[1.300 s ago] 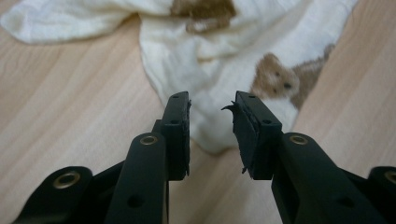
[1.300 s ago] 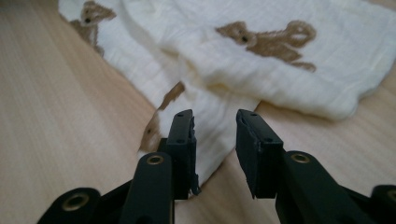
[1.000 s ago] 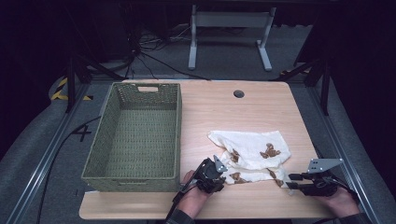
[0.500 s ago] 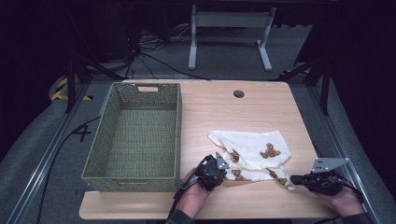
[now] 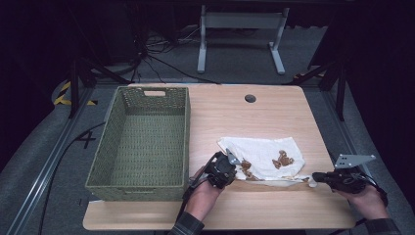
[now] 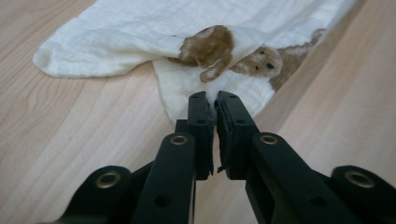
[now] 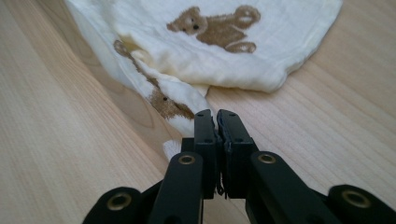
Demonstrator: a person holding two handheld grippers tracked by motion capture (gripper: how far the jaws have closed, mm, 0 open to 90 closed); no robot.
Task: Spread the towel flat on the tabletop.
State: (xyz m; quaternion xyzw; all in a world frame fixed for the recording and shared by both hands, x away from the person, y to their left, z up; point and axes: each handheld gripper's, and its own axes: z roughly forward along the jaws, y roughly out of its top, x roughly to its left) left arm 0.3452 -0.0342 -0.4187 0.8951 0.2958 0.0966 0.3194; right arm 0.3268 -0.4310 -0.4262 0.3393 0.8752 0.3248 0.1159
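The left gripper's fingers [image 6: 201,122] are pressed together on the near corner of the cream cloth [image 6: 154,42], having just closed there and then eased a touch; a sliver of fabric shows between the pads. In the right gripper view, the right gripper [image 7: 216,122] has its fingers [image 7: 232,128] clamped on the cloth's [image 7: 280,42] other near corner, a thin fold of fabric pinched between them.

From above, the left gripper [image 5: 230,171] sits at the near left corner of the cloth [image 5: 266,149] and the right gripper [image 5: 315,177] at its near right corner, each carried by a hand coming in from the near edge of the bench [image 5: 274,215]. The cloth lies on the right half of the bench, printed with brown teddy bears; its near edge is bunched and folded, and the rest lies flat.

Left of the cloth, just beside the left gripper, stands a green woven basket [image 5: 112,147], long side running away from the person. Nothing lies in it. A cut-out handle shows in its far wall. Beyond the cloth, a round cable hole [image 5: 250,98] sits near the bench's far edge.
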